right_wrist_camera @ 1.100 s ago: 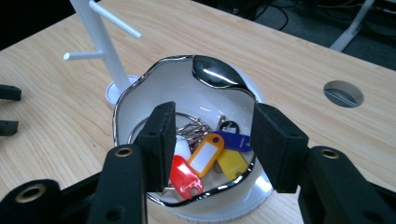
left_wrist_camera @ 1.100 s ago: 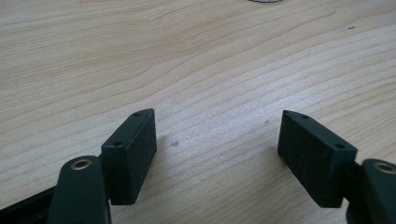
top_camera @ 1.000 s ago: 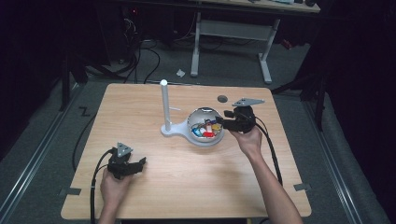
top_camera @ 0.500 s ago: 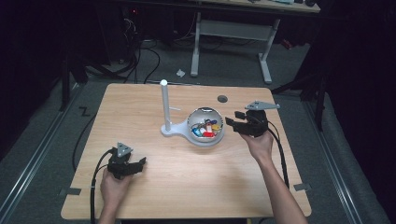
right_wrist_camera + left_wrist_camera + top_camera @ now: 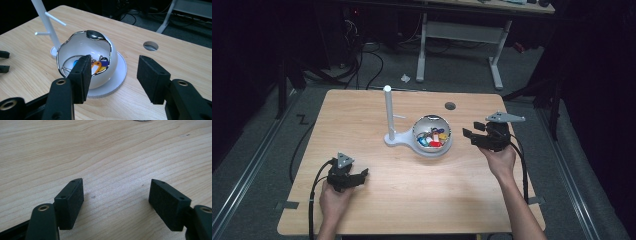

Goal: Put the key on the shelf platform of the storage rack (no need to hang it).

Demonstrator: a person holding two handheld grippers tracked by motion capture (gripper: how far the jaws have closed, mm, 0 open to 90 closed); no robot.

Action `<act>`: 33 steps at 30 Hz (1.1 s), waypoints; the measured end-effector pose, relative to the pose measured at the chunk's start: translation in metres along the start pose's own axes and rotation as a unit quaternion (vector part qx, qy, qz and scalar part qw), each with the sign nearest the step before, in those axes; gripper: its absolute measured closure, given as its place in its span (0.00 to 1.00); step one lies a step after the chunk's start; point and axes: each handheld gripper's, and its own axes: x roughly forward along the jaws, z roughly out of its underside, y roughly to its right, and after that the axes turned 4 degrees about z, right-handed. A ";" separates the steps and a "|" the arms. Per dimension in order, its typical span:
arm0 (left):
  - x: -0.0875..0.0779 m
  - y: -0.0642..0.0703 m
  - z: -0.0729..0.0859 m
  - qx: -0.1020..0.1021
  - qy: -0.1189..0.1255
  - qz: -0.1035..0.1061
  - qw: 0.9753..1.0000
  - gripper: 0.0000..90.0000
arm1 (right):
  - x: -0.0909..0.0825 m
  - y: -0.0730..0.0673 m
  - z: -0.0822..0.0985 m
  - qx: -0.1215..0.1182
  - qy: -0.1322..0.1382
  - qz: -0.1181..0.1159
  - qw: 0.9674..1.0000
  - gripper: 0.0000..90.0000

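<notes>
Our right gripper (image 5: 112, 80) jaws just opened wide, empty, bowl (image 5: 85, 50) with key tags (image 5: 96, 67) ahead; left gripper (image 5: 116, 205) jaws open over bare tabletop (image 5: 100, 150).

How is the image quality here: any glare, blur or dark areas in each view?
High view: table well lit, surroundings nearly black. Right gripper view: sharp, with glare along the bowl's chrome rim. Left gripper view: wood grain crisp, near tongs slightly soft, faint shadows beneath them.

No text, label or number can be read anywhere.
</notes>
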 end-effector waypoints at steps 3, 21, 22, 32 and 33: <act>0.000 0.000 0.000 0.000 0.000 0.000 1.000 0.32 | -0.003 0.001 0.000 0.002 0.002 -0.001 1.000 0.51; 0.000 0.000 0.000 0.001 0.000 0.000 1.000 0.32 | -0.032 0.003 0.012 0.015 0.012 0.012 1.000 0.51; 0.000 0.000 0.000 0.000 0.000 0.000 1.000 0.32 | -0.033 0.003 0.013 0.016 0.012 0.011 1.000 0.51; 0.000 0.000 0.000 0.001 0.000 0.000 1.000 0.32 | -0.042 0.007 0.025 0.025 0.013 0.020 0.999 0.53; 0.000 0.000 0.000 0.001 0.000 0.001 1.000 0.32 | -0.044 0.008 0.029 0.029 0.013 0.019 0.999 0.53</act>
